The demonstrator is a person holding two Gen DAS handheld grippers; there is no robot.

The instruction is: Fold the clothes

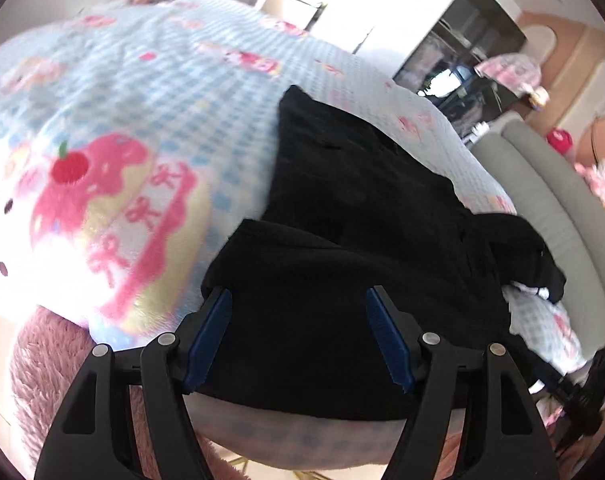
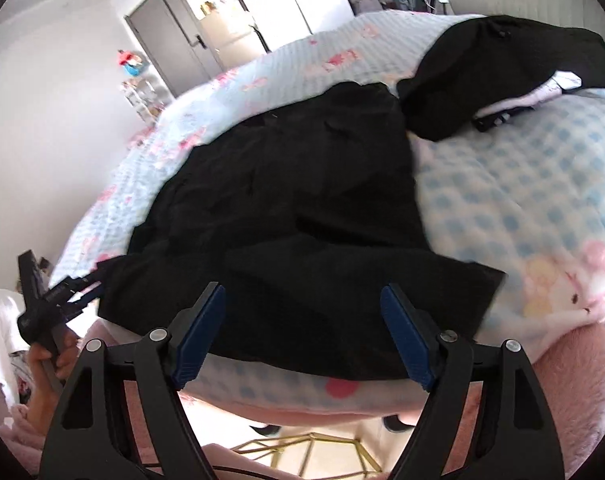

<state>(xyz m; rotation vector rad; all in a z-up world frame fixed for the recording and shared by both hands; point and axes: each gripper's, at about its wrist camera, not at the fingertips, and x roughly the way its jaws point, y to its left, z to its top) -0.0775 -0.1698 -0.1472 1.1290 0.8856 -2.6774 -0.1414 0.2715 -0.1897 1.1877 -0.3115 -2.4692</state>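
Soft, limp black fabric garment [image 1: 342, 216] spread on the blue-checked bed blanket [image 1: 150, 92]. Left tongs [image 1: 298, 336] and right tongs [image 2: 302, 336] both released. Judged best pinched at near hem corners.

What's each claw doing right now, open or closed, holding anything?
Left claw: open, holding nothing, at the near edge of the black garment.
Right claw: open, holding nothing, over the same garment's near edge.
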